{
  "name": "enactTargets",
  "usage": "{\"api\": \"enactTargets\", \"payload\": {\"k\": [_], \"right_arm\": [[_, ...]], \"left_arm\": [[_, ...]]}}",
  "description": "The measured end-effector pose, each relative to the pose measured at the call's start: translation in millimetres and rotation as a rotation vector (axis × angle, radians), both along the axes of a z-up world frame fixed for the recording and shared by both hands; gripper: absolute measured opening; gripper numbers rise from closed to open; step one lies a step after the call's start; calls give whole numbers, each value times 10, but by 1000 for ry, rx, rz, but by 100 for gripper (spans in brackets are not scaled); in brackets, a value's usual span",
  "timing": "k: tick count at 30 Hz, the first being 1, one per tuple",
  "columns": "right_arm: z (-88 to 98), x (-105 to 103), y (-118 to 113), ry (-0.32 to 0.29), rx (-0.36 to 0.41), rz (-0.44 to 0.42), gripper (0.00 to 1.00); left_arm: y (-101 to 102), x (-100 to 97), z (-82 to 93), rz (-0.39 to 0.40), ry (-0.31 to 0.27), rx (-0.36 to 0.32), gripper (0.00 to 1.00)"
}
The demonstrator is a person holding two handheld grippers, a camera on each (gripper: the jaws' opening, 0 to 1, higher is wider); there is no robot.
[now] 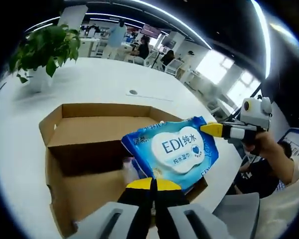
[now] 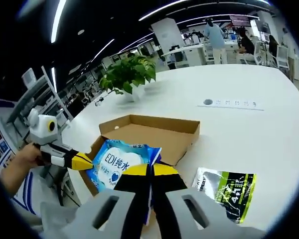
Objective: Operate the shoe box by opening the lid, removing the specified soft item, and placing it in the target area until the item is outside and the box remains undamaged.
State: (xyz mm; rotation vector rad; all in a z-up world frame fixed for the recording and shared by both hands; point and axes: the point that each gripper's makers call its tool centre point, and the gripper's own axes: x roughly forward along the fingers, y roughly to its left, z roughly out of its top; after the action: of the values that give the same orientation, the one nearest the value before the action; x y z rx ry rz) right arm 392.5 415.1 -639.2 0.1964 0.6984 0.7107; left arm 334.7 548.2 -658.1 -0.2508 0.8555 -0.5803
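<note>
Yellow-tipped fingers of the left gripper (image 1: 153, 185) rise from the bottom of the left gripper view, pressed together on the near edge of a blue pack of wet wipes (image 1: 172, 152). That pack is held up over the open cardboard box (image 1: 84, 149), which sits on the white bench (image 1: 114, 84) with its lid folded back. From the right, the right gripper (image 1: 209, 129), held by a person's hand (image 1: 264, 147), touches the pack's far corner with its yellow tip; whether it pinches it I cannot tell from here. A potted plant (image 1: 45, 50) stands at the far end of the bench.

Closest in the right gripper view are the right gripper's (image 2: 150, 172) own fingers, narrow, closed on the pack of wet wipes (image 2: 117, 162) above the box (image 2: 154, 134). The left gripper (image 2: 84, 160) comes in from the left, its tip on the pack. A green and black packet (image 2: 226, 191) lies on the bench (image 2: 249, 84) just beside the box. The plant (image 2: 129, 74) stands beyond.
</note>
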Motion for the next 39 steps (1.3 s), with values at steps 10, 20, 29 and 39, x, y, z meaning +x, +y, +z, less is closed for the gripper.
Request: {"api": "enactTargets", "payload": {"k": [10,20,29,39], "right_arm": [[92,39,-342,-7,8,-72,0],[115,73,-684,0,12,-134,0],[77,79,-977,6,-2,-175,0],[11,60,-1348,18,-19,-232,0]], "left_arm": [[-315,64,127,-26,-20,-46,0],[-659,110,190,-57,-23,-81,0],[-910,148,155,-97,-15,-84,0],[-1291,187,104,-159,-2,-87,0]]}}
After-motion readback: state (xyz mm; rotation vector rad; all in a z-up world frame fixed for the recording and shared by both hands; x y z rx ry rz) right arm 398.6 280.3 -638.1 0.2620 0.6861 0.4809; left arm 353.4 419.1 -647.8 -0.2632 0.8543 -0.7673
